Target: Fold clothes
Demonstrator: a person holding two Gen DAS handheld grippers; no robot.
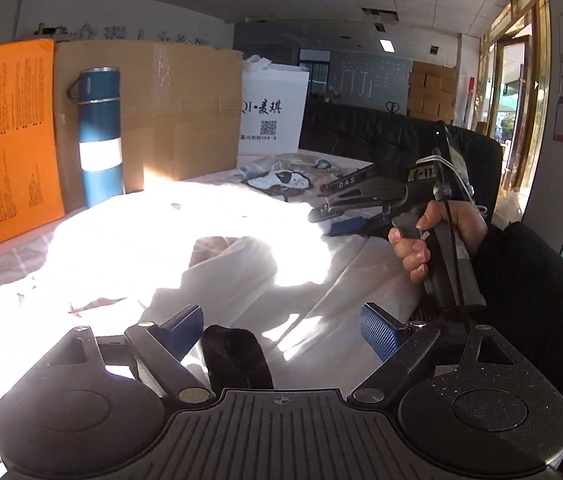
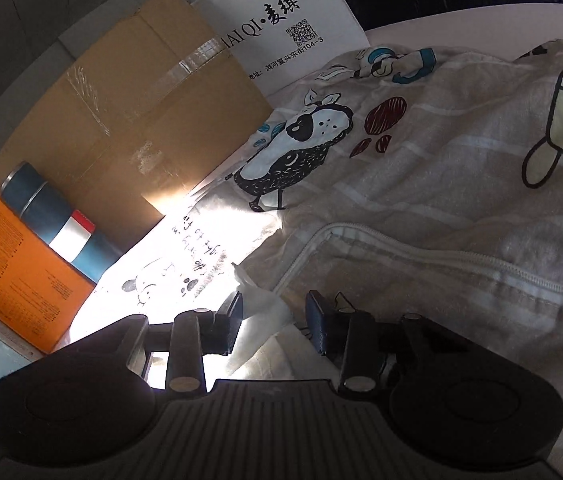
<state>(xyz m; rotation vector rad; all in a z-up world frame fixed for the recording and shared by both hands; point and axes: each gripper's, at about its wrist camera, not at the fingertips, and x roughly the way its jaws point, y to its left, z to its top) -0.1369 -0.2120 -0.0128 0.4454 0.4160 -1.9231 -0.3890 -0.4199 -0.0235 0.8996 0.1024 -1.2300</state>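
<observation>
A pale garment with cartoon animal prints and a white zipper (image 2: 421,256) lies spread on the table; in the left wrist view it is a sunlit white cloth (image 1: 241,264). My left gripper (image 1: 281,328) is open just above the cloth, with a dark strap (image 1: 237,356) between its fingers. My right gripper (image 2: 273,320) is open with a fold of the cloth's edge (image 2: 265,304) between its blue pads, not clamped. In the left wrist view the right gripper (image 1: 321,216) shows held by a hand, low over the cloth's far side.
A cardboard box (image 1: 169,108), a blue thermos (image 1: 99,136), an orange board (image 1: 1,140) and a white paper bag (image 1: 271,108) stand along the table's back. A dark sofa (image 1: 369,128) lies beyond the table.
</observation>
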